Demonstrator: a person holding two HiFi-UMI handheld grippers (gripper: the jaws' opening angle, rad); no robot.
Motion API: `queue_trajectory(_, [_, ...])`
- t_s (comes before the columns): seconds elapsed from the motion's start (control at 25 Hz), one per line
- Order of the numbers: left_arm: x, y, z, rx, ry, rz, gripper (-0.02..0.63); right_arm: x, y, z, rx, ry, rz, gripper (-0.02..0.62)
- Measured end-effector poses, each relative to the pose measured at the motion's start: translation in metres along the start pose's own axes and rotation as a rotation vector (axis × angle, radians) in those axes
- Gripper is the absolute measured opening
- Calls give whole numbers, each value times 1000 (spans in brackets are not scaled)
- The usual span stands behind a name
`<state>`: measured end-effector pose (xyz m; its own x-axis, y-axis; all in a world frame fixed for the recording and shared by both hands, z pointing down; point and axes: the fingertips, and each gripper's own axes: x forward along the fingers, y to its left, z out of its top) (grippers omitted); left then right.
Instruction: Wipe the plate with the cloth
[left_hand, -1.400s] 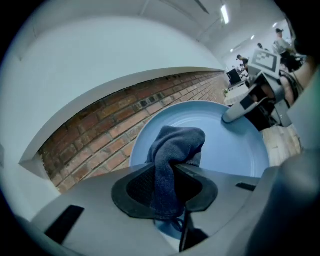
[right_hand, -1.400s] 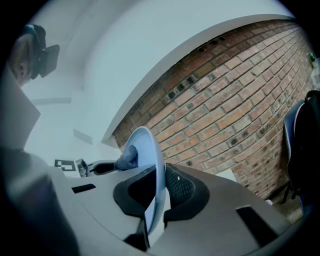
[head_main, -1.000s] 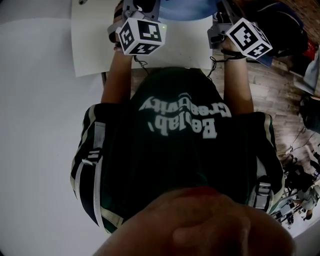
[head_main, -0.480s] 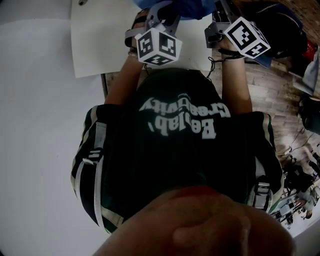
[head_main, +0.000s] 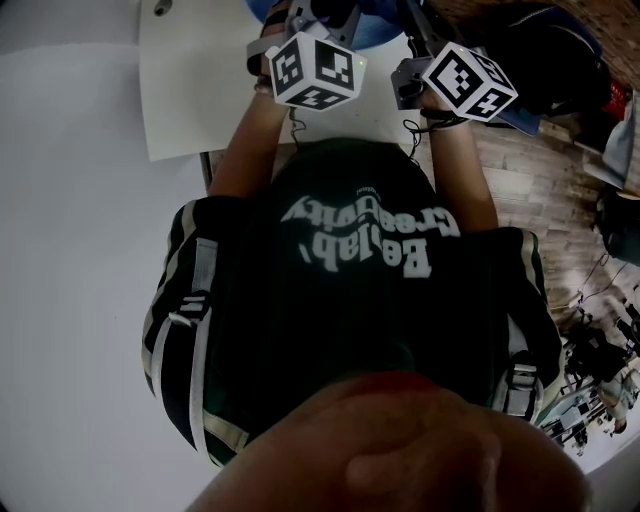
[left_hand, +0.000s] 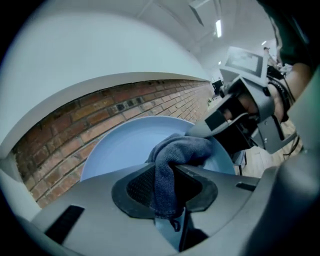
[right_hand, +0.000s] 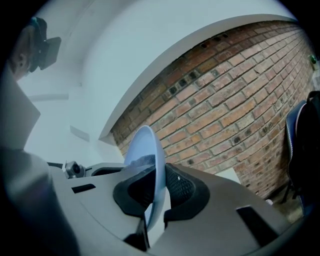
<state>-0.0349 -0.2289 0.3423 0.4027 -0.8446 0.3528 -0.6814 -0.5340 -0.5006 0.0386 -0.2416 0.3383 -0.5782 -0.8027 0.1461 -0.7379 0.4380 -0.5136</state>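
Observation:
A light blue plate is held upright in the air. My right gripper is shut on its rim, and the plate shows edge-on between the pads. My left gripper is shut on a dark blue-grey cloth, whose bunched end lies against the plate's face close to the right gripper. In the head view only the two marker cubes, left and right, and a strip of the plate show above the person's dark shirt; the jaws are hidden there.
A white table lies under and to the left of the hands. A red brick wall stands behind the plate. Wooden floor and a dark bag lie at the right.
The left marker cube has moved right and slightly up, and the right cube has shifted left, so the two grippers are closer together at the plate.

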Motion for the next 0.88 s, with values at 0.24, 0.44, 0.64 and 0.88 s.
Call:
queue_trajectory(0.24, [9, 34, 14, 17, -12, 63, 98, 2, 2, -7, -8, 27, 13, 17])
queue_trajectory(0.44, [7, 59, 18, 29, -5, 124, 98, 1, 10, -16, -15, 44, 33, 17])
queue_trajectory(0.64, [4, 47, 18, 62, 17, 101, 98, 4, 5, 8, 15, 9, 9, 17])
queue_trajectory(0.88, [-19, -14, 5, 121, 34, -3, 98, -5, 0, 29, 29, -67, -36, 17])
